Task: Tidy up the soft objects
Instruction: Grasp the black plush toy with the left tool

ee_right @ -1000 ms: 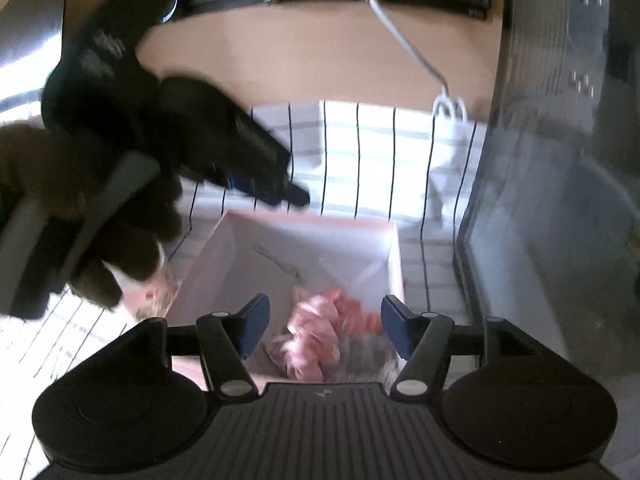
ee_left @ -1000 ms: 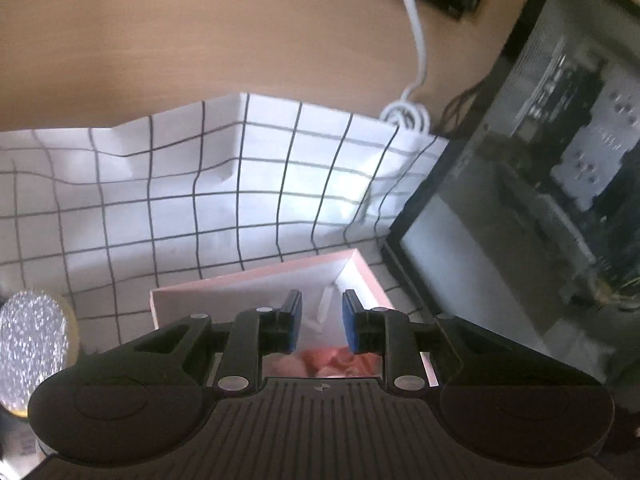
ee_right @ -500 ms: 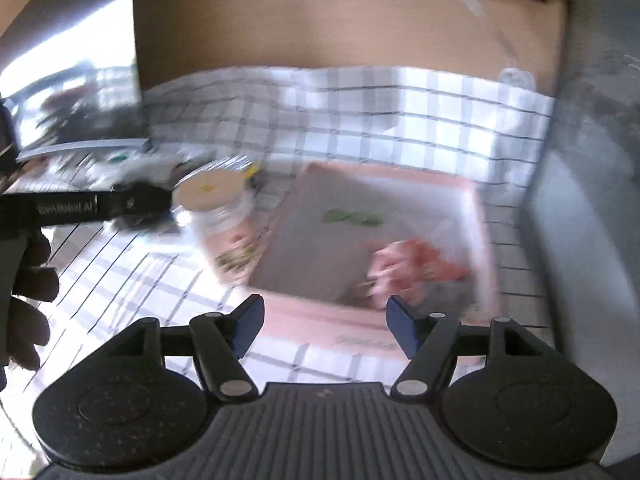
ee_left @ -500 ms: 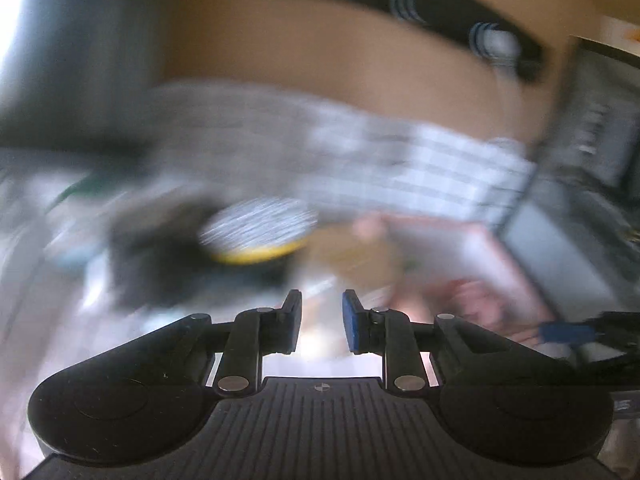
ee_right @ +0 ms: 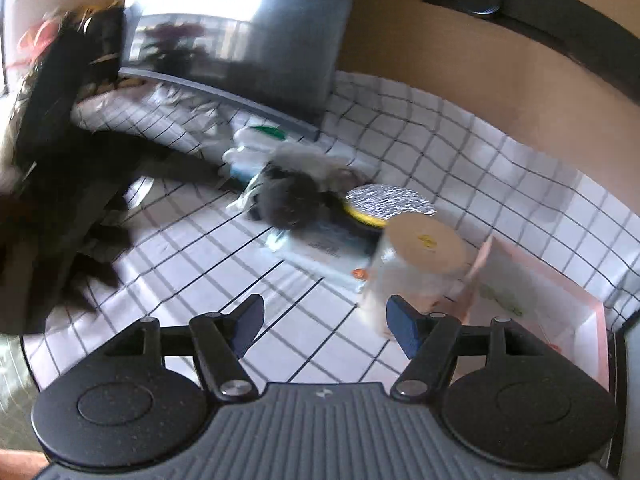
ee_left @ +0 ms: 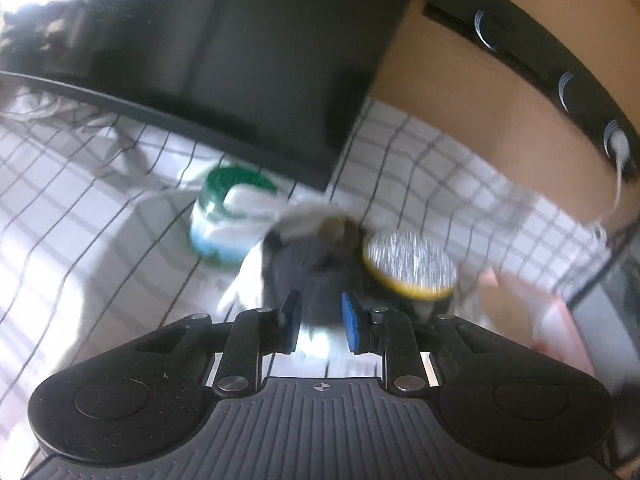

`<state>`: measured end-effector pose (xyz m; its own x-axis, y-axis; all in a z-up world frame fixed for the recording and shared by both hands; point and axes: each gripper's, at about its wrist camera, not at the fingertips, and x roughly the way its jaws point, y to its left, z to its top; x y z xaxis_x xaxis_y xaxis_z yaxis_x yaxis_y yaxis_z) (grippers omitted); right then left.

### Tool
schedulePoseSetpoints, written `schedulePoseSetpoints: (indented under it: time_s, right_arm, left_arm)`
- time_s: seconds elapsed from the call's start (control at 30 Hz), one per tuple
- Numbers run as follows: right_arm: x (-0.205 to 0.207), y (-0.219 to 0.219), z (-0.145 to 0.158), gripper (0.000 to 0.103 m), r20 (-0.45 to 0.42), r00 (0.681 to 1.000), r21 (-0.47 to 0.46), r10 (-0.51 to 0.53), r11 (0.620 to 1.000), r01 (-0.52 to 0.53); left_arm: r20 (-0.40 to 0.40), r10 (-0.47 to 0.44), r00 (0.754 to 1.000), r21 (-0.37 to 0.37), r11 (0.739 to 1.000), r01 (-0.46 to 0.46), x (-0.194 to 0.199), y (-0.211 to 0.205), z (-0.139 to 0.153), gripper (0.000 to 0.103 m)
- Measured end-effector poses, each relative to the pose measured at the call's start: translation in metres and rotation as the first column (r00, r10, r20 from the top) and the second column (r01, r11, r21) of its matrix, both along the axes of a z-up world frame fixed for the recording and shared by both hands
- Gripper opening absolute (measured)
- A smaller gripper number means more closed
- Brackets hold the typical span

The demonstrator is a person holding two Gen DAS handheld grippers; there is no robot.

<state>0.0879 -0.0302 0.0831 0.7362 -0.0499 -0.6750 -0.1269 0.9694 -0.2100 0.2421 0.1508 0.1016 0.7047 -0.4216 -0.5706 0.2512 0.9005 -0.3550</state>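
Note:
A dark fluffy soft object (ee_left: 316, 268) lies on the checked cloth, also in the right wrist view (ee_right: 292, 196). My left gripper (ee_left: 320, 320) hangs just in front of it, jaws a narrow gap apart and empty; the view is blurred. My right gripper (ee_right: 324, 320) is open and empty above the cloth. The pink box (ee_right: 560, 320) stands at the right; its edge shows in the left wrist view (ee_left: 560, 320).
A silver-lidded yellow jar (ee_left: 412, 264) sits right of the soft object. A green-topped tub (ee_left: 228, 216) is behind left. A beige-lidded clear jar (ee_right: 416, 264) stands by the box. A dark monitor (ee_left: 240, 60) stands behind. The hand holding the left gripper (ee_right: 60, 200) is at left.
Both grippers swung left, away from the pink box, towards the dark soft object and the jars. The left gripper's gap stayed narrow and the right stayed open.

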Motion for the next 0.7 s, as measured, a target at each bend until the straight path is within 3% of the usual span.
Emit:
schedulePoseSetpoints:
  time_s: [0.17,0.27,0.33,0.43,0.6,0.7]
  right_arm:
    - [0.002,0.001,-0.011,0.068,-0.041,0.999,-0.019,-0.030,0.999,0.029]
    - [-0.001,-0.001,-0.016,0.068,-0.060,0.997,-0.014,-0.046,0.999,0.046]
    - [-0.002,-0.005,-0.020,0.068,-0.072,0.996,-0.010,-0.060,0.998,0.060]
    - [-0.002,-0.011,-0.024,0.068,-0.087,0.993,0.012,-0.082,0.996,0.084]
    - [0.003,-0.017,-0.028,0.068,-0.102,0.991,0.062,-0.092,0.993,0.099]
    - [0.005,-0.015,-0.033,0.068,-0.119,0.989,0.075,-0.082,0.993,0.091]
  left_arm:
    - [-0.070,0.060,0.996,0.024,0.998,-0.058,0.054,-0.020,-0.011,0.025]
    - [-0.112,0.096,0.989,0.034,0.995,-0.093,0.074,-0.023,-0.019,0.037]
    - [-0.155,0.071,0.985,-0.001,0.997,-0.072,0.083,-0.021,-0.021,0.038]
    - [-0.228,0.016,0.974,-0.047,0.999,-0.028,0.084,-0.018,-0.021,0.038]
    - [-0.235,-0.013,0.972,-0.035,0.999,0.005,0.073,-0.016,-0.021,0.039]
    - [-0.251,0.000,0.968,-0.023,1.000,-0.006,0.079,-0.021,-0.021,0.052]
